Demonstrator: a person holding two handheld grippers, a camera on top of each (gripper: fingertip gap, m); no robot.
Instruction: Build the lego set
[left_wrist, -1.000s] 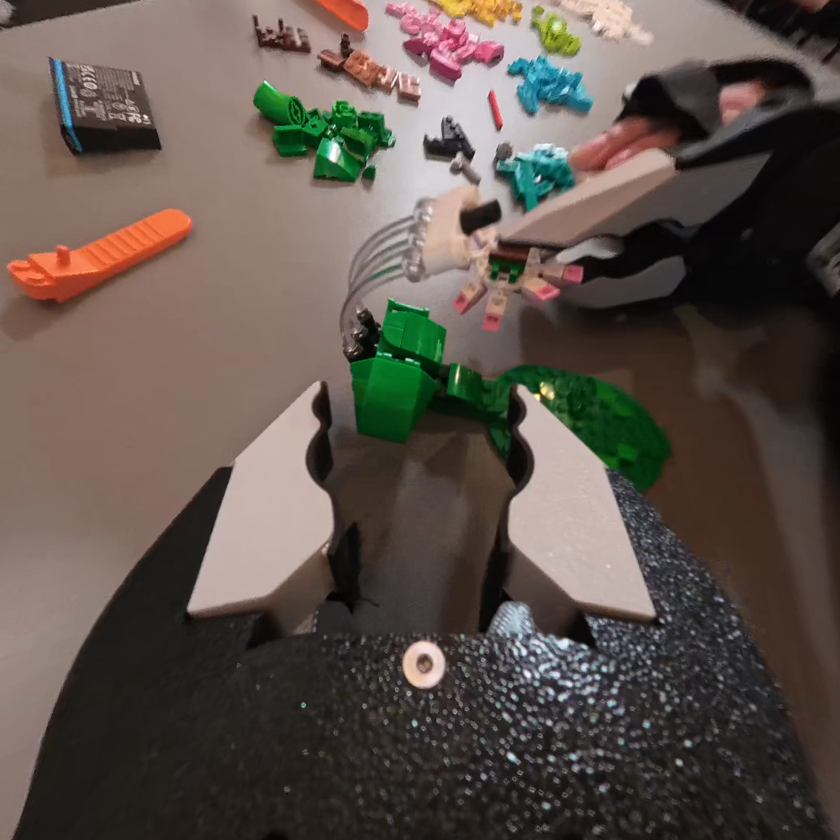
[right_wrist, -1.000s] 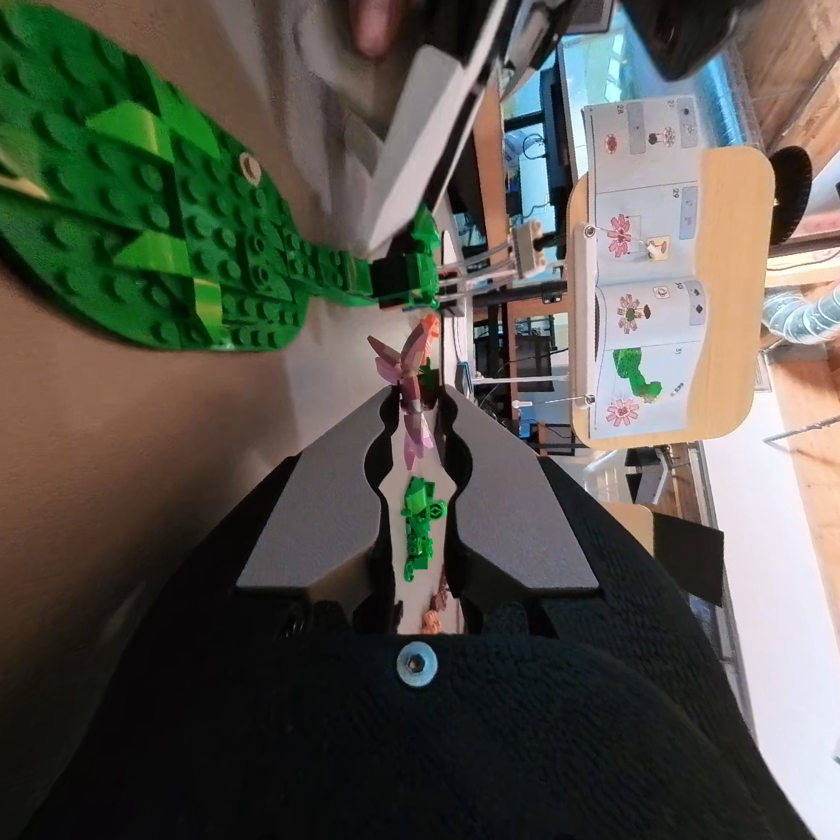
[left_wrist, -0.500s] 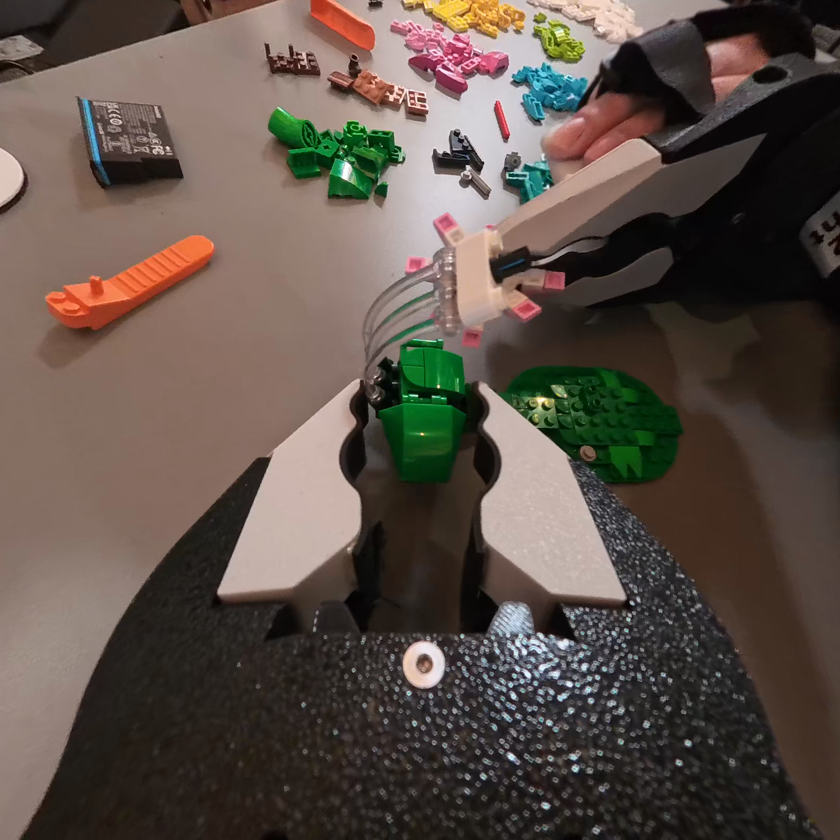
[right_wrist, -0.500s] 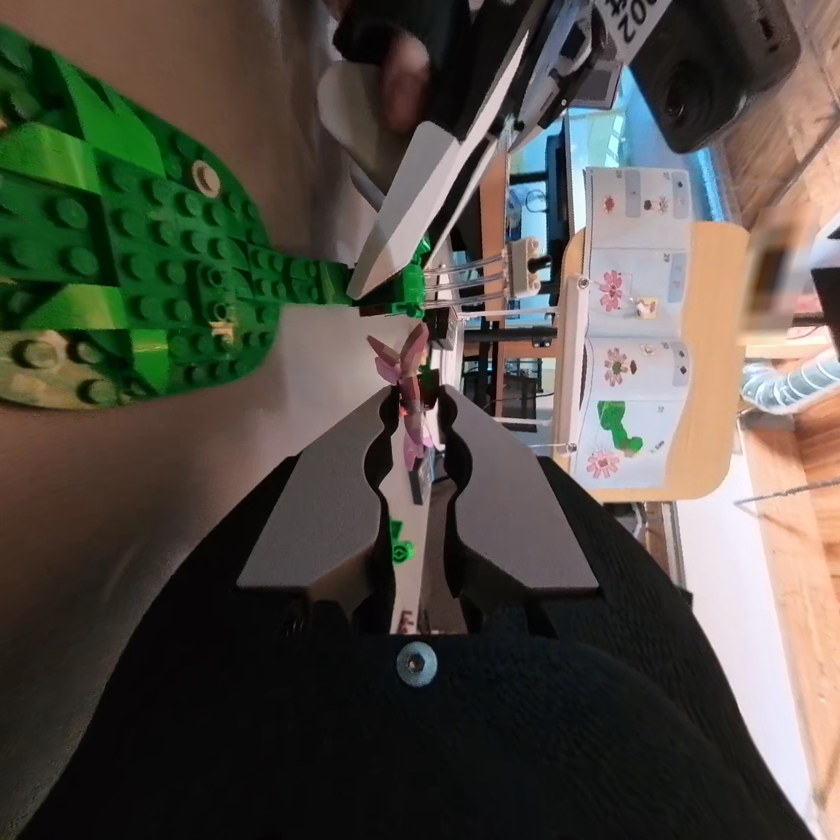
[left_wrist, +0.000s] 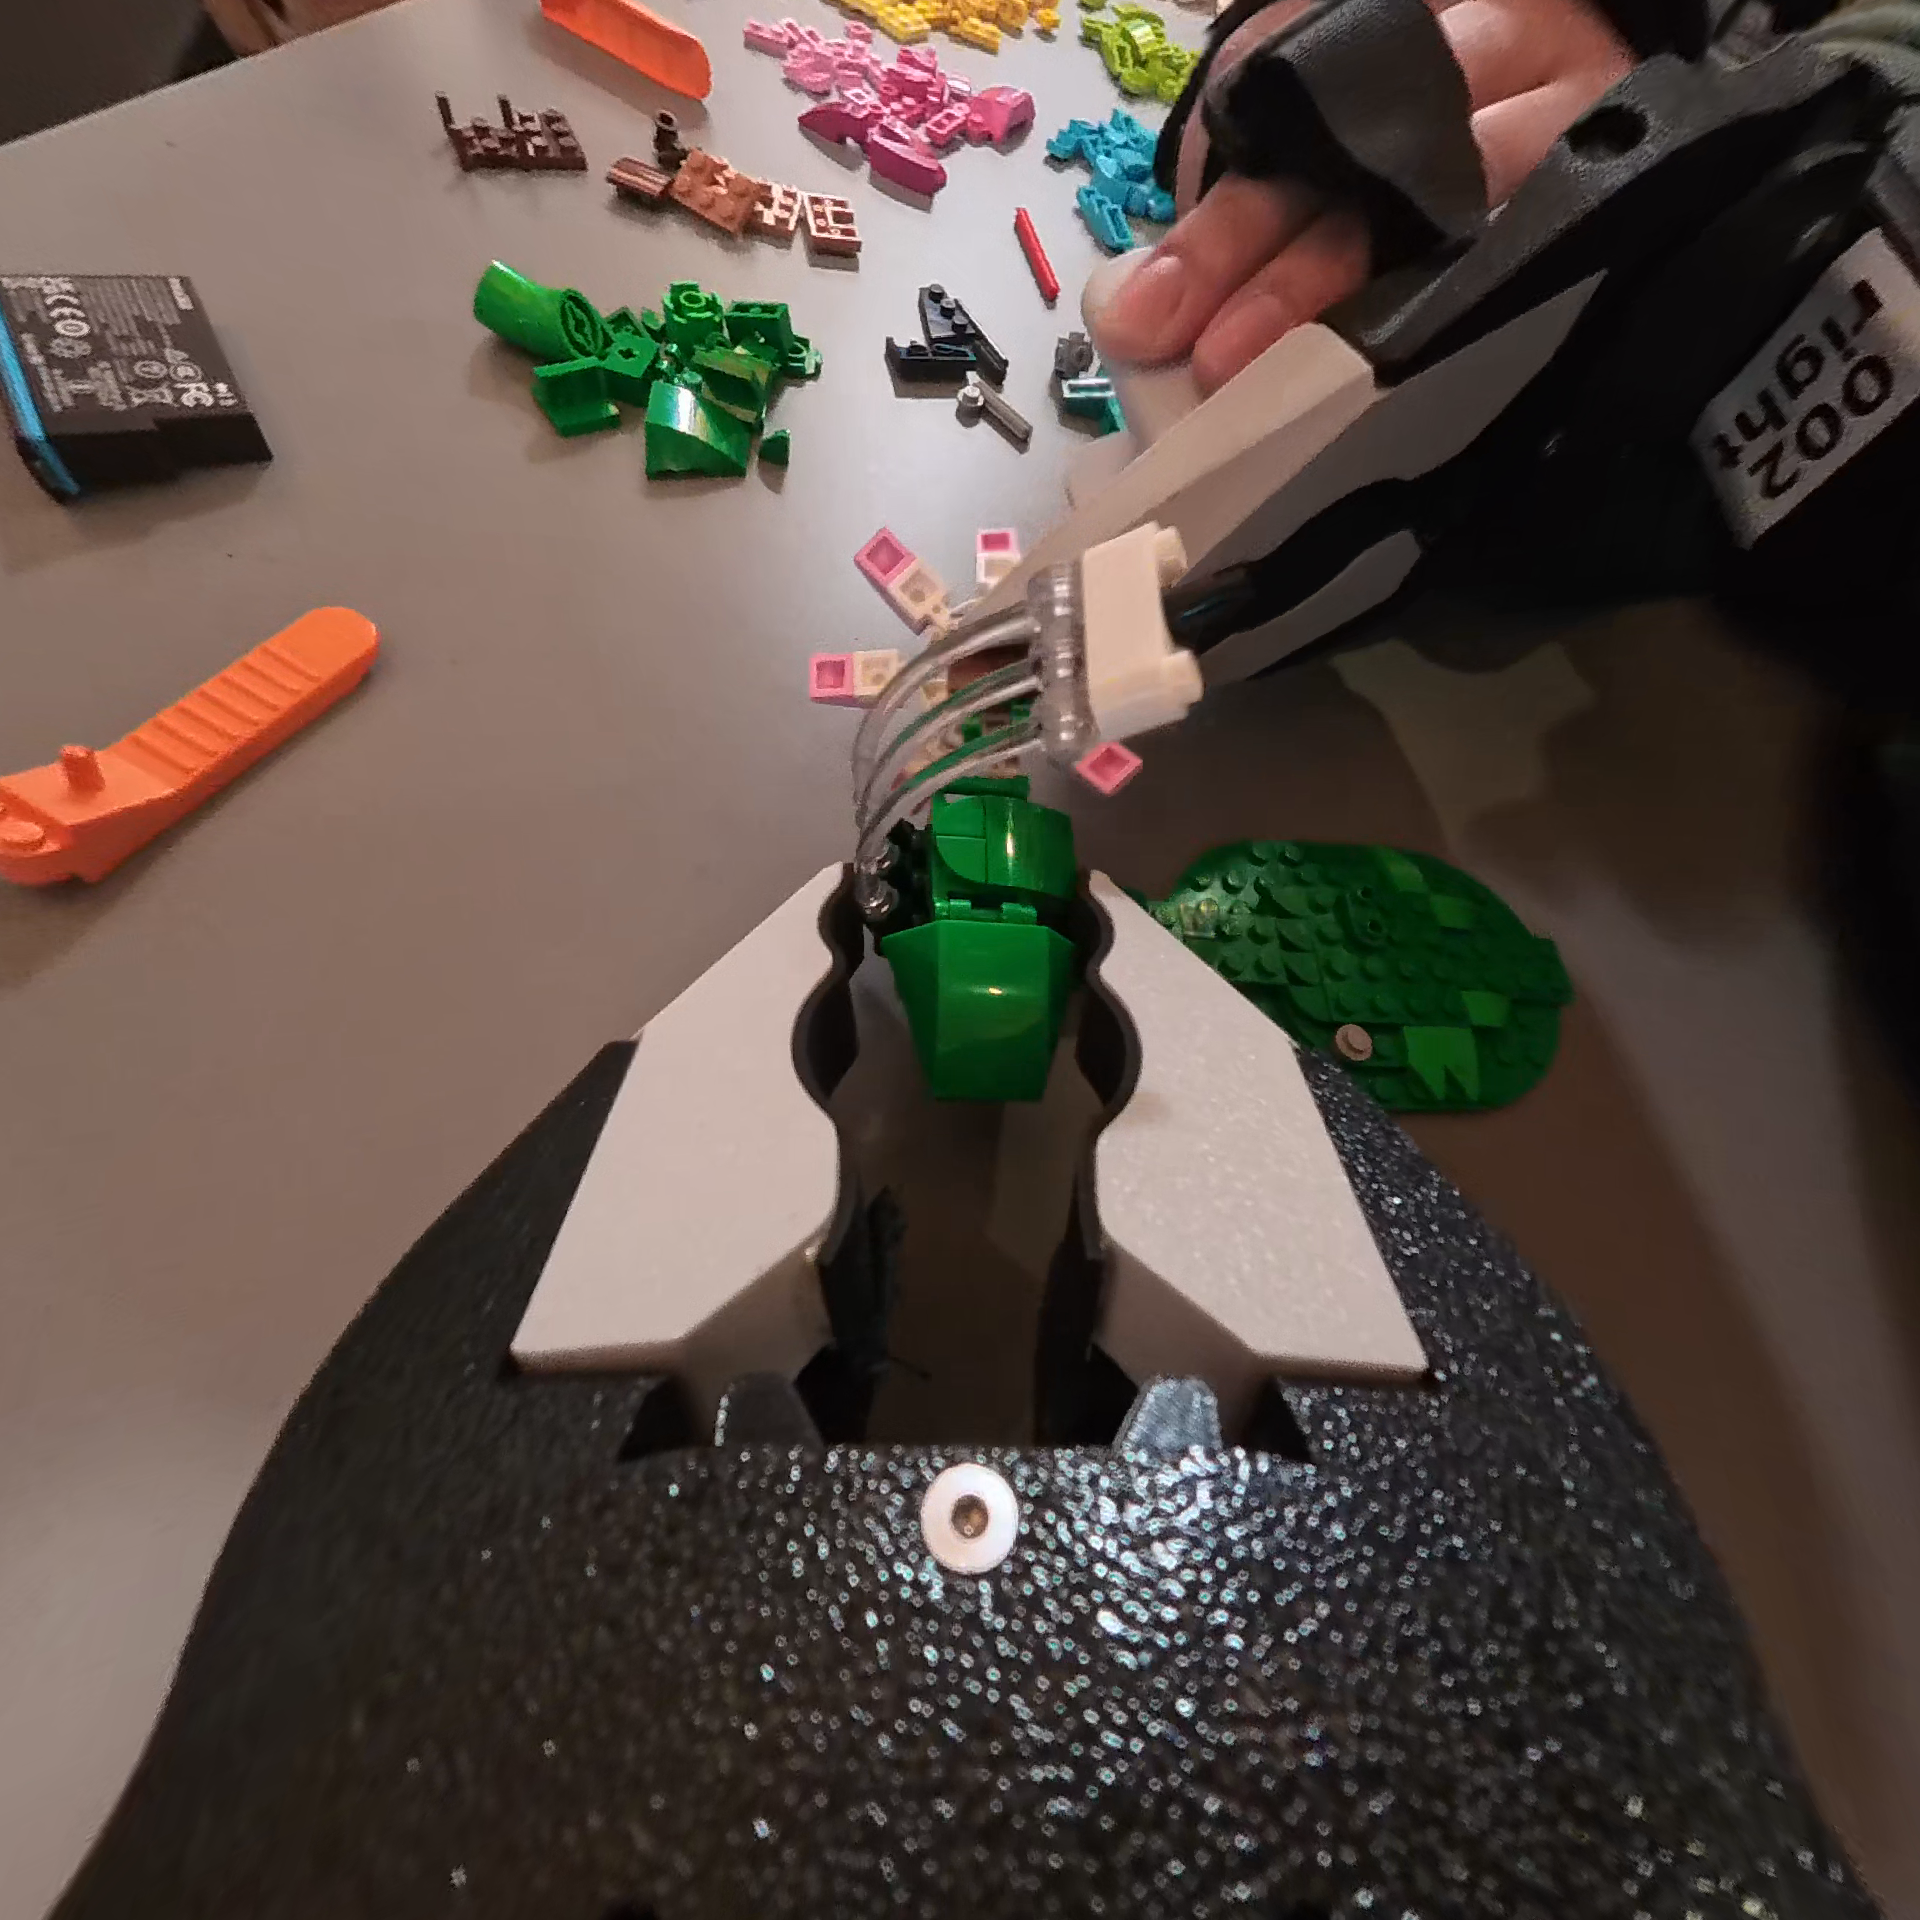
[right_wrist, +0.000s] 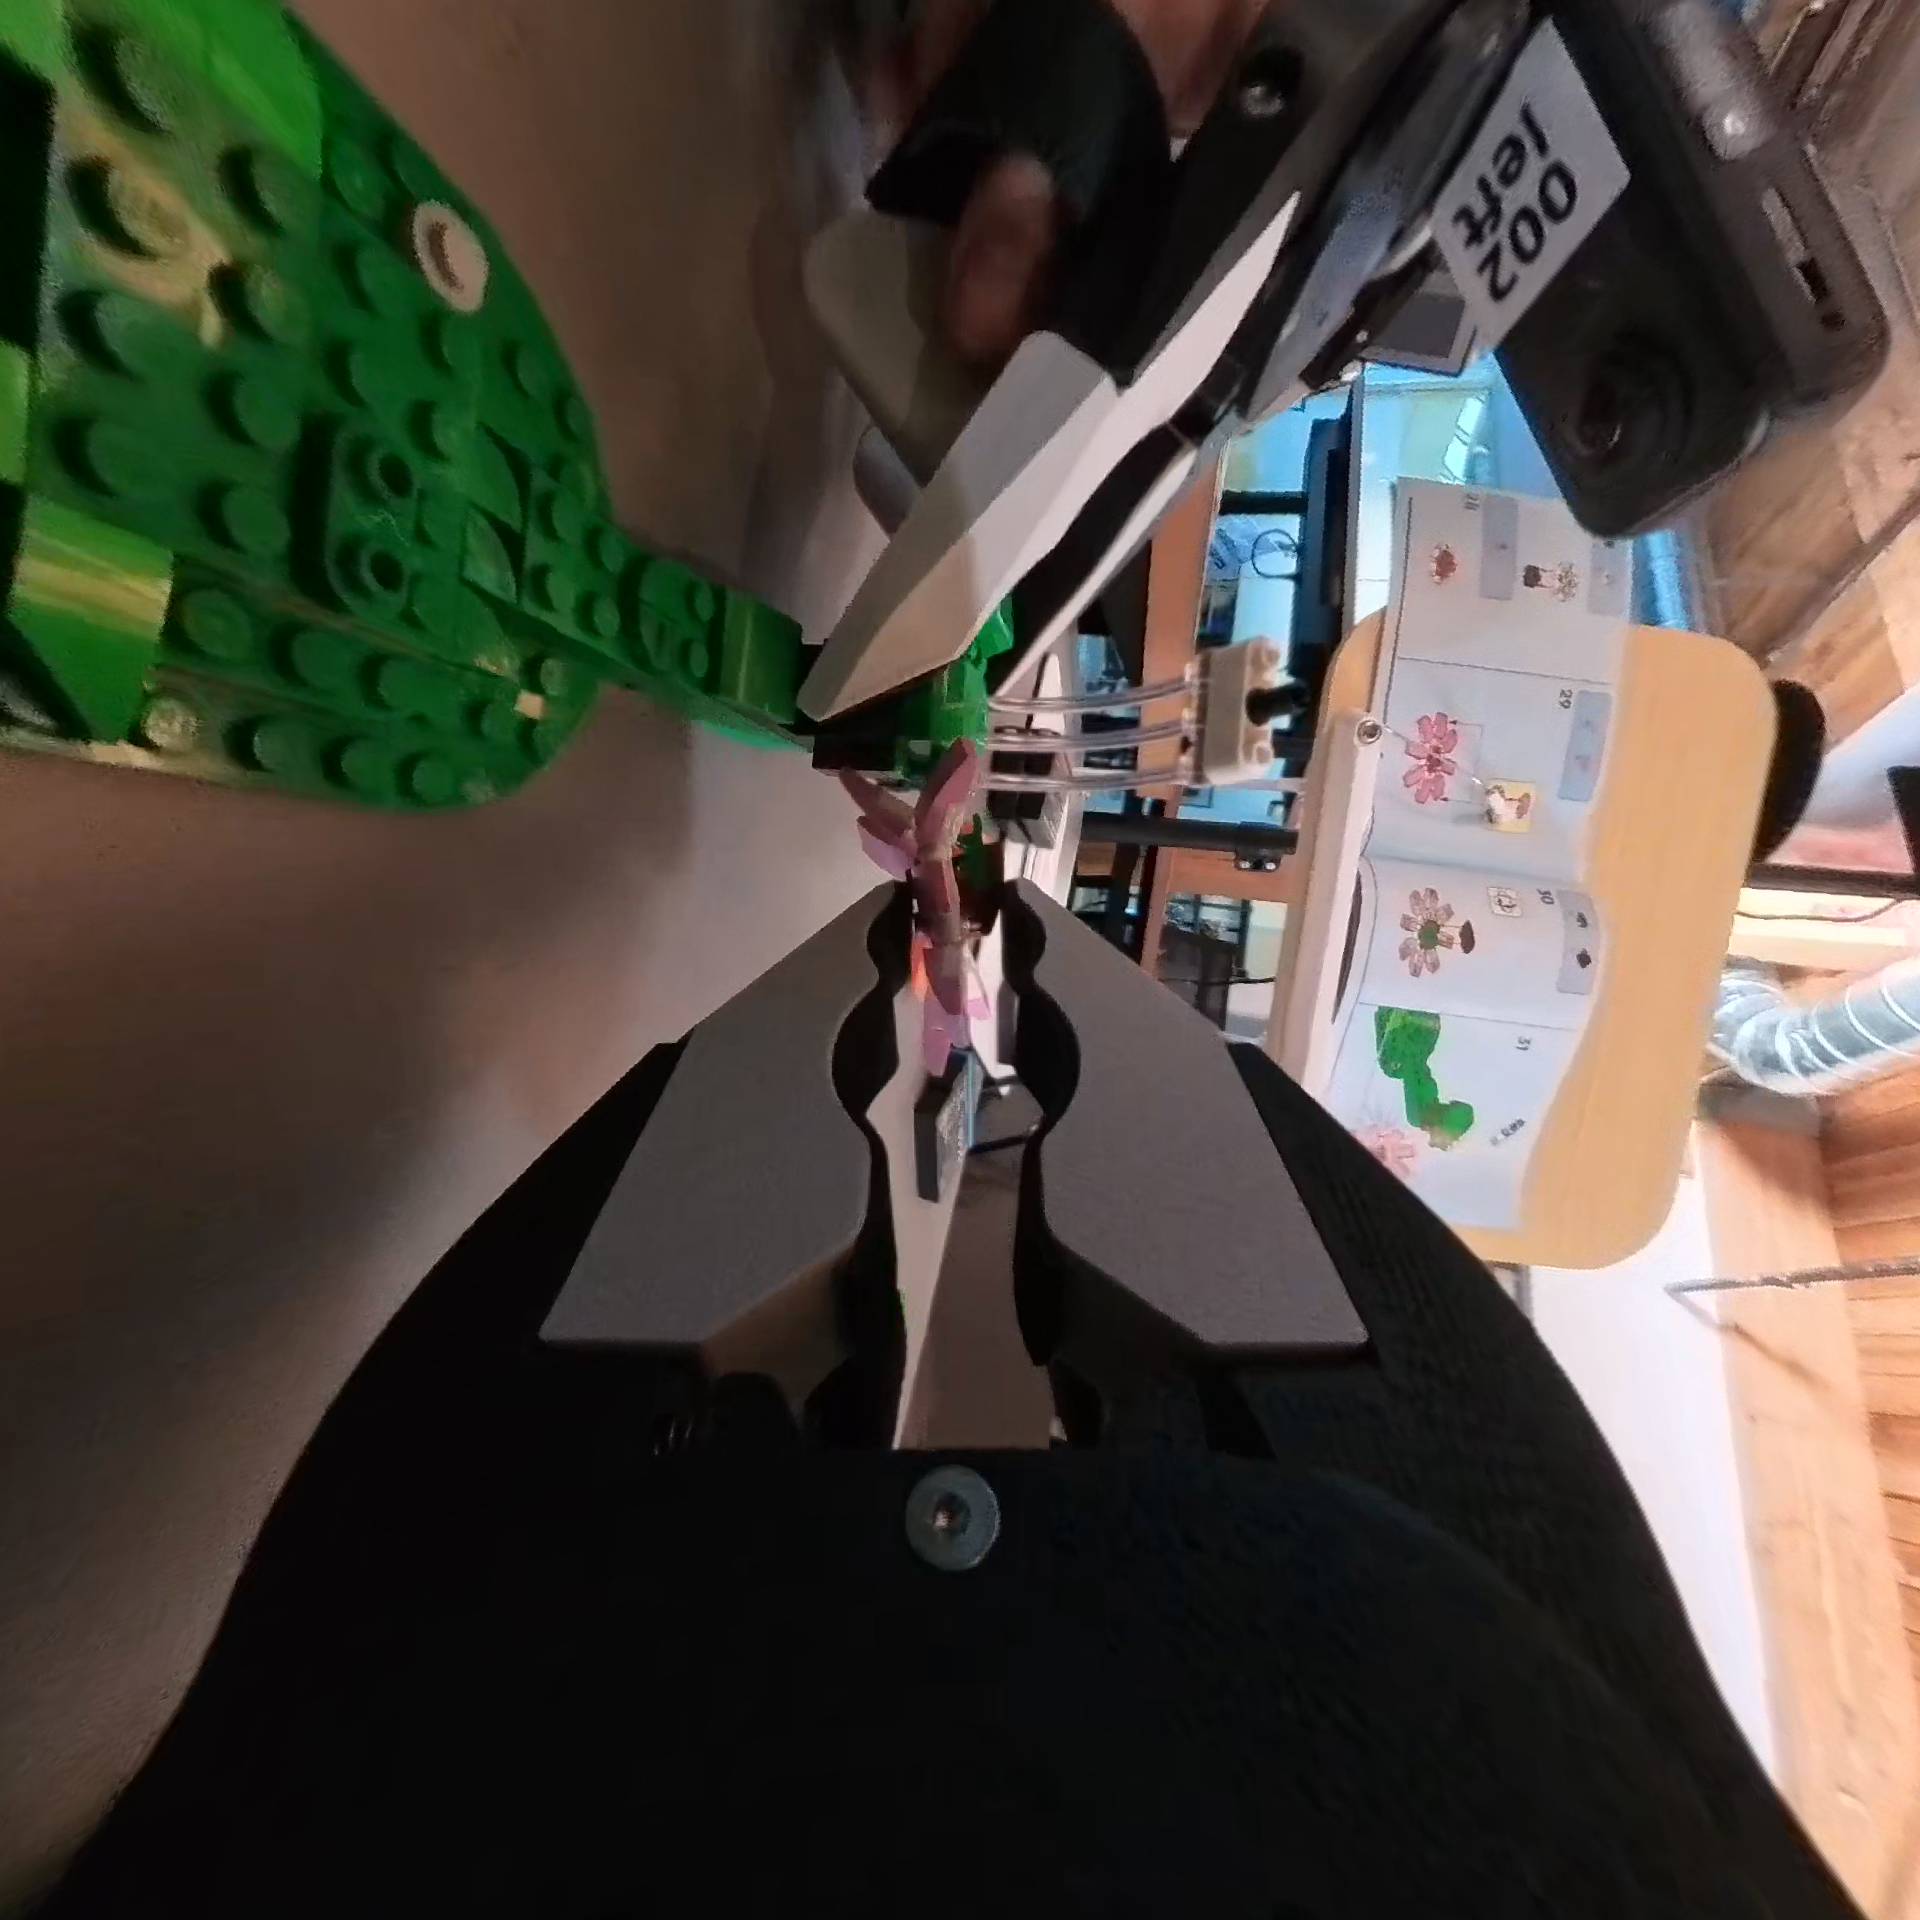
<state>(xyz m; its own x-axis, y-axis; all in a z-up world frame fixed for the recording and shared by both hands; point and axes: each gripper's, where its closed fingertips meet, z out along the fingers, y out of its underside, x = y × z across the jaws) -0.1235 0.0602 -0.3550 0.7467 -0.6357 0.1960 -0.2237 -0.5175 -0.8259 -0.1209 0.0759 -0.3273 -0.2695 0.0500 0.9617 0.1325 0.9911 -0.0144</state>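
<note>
My left gripper is shut on the green stem block of the build, which joins a green leaf plate lying on the table. Clear curved tubes rise from the stem to a white brick. My right gripper is shut on a pink flower and holds it just below the white brick, close to the stem. In the left wrist view the flower's pink petals show behind the tubes. The leaf plate fills the upper left of the right wrist view.
Sorted loose pieces lie at the far side: green, brown, pink, cyan. An orange brick separator and a black pack lie at the left. An open instruction booklet stands on a wooden stand.
My left gripper has closed on the green stem, which it stood open around before. My right gripper has brought the pink flower from beside the white brick to under it.
</note>
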